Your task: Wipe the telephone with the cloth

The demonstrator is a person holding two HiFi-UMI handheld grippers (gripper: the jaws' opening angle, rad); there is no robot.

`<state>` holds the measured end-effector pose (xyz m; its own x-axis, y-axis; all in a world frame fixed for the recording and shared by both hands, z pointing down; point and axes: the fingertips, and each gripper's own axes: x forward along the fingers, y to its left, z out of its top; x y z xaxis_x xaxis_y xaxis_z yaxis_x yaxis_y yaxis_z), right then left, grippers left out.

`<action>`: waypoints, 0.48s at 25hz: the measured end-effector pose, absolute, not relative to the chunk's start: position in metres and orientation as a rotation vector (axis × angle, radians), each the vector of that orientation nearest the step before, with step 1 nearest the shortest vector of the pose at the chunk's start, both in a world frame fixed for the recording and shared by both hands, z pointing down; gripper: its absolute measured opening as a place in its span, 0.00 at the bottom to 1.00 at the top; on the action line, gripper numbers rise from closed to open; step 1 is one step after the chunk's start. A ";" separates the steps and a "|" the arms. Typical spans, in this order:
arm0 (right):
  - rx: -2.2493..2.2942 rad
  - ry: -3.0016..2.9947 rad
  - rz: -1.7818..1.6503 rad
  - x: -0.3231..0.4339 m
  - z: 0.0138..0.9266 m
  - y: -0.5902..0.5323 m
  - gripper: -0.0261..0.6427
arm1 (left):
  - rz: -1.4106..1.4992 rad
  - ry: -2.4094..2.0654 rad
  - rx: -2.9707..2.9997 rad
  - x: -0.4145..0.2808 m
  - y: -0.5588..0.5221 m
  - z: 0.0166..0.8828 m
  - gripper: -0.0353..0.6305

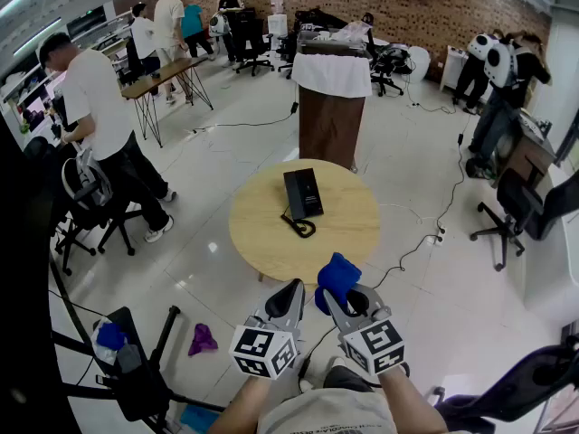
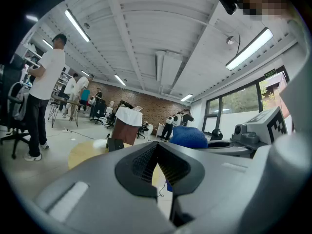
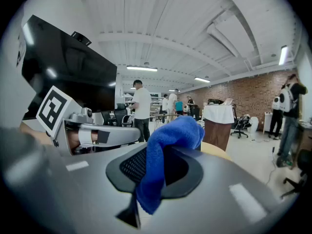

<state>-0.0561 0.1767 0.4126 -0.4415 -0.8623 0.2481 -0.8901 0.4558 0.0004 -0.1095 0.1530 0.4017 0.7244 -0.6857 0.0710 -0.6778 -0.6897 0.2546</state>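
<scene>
Blue cloth [image 1: 338, 277] sits pinched in your right hand-held gripper [image 1: 336, 295], while your left hand-held gripper [image 1: 295, 289] is pressed together, empty. The telephone [image 1: 302, 193] lies on the round table [image 1: 258, 233], well ahead of both; by my reading, all the wiping is left.

- My head view is bright and evenly lit. The long white ceiling tube lights [image 2: 249, 48] leave small glare spots on the glossy pale tiled floor [image 1: 226, 152].
- Daylight also comes in through the tall dark-framed windows [image 2: 243, 99].
- The round light-wood worktop [image 1: 348, 233] shows no hard shadow.
- Both gripper views are strongly fisheyed, with black corners and beams bowing toward the edges.
- Close to the lens, the grey plastic left hand-held gripper [image 2: 157, 147] is soft and out of focus.
- The blue fleecy cloth [image 3: 168, 140] reads sharper to me.
</scene>
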 end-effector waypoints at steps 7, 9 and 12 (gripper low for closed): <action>1.534 -2.492 0.185 -0.054 0.413 0.167 0.13 | -0.032 -1.074 2.665 -0.110 0.143 0.406 0.03; 1.533 -2.493 0.183 -0.053 0.413 0.162 0.13 | -0.029 -1.079 2.668 -0.110 0.137 0.405 0.03; 1.532 -2.499 0.188 -0.052 0.414 0.152 0.13 | -0.017 -1.084 2.666 -0.109 0.127 0.408 0.03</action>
